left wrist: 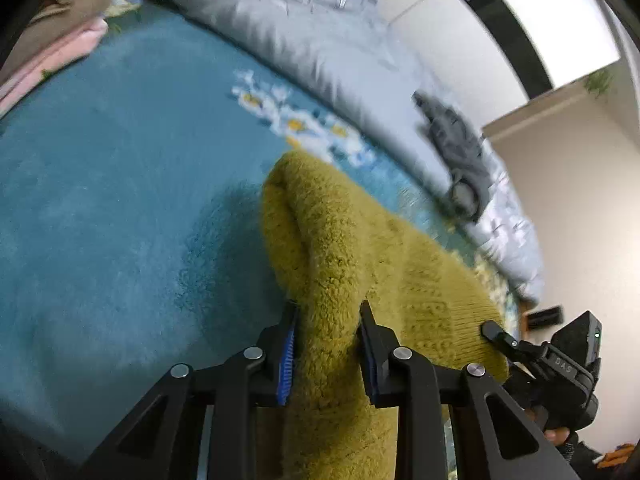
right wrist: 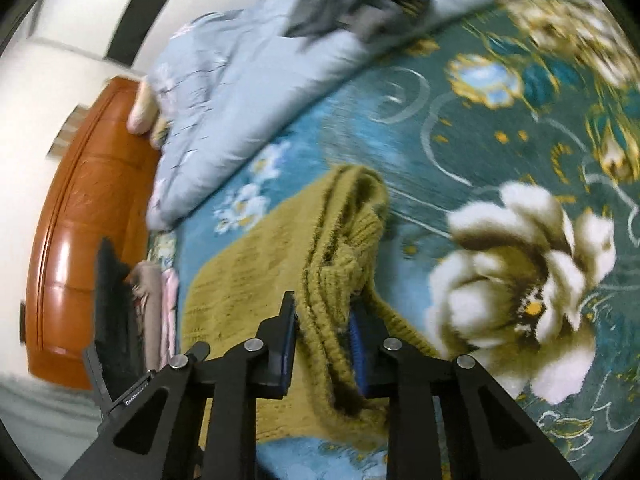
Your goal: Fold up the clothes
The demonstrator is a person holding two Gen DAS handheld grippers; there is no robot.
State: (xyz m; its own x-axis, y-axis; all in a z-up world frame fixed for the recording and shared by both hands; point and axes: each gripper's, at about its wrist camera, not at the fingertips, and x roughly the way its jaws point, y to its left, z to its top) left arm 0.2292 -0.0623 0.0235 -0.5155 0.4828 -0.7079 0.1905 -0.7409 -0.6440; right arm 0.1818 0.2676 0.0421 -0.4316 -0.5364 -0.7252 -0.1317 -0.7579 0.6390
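Note:
A mustard-yellow knitted sweater [left wrist: 340,240] lies partly on a blue flowered blanket [left wrist: 120,168]. My left gripper [left wrist: 328,312] is shut on a thick fuzzy fold of it, which hangs down between the jaws. The other gripper [left wrist: 560,360] shows at the lower right of this view, at the sweater's ribbed hem. In the right wrist view my right gripper [right wrist: 322,312] is shut on a bunched ribbed edge of the sweater [right wrist: 260,256], with the rest spread flat to the left on the blanket [right wrist: 460,140].
A pale grey-blue duvet [left wrist: 312,40] is heaped along the bed's far side with a dark grey garment [left wrist: 460,148] on it. Folded pink and beige clothes [right wrist: 160,312] lie by the orange wooden headboard [right wrist: 80,220]. White walls stand beyond.

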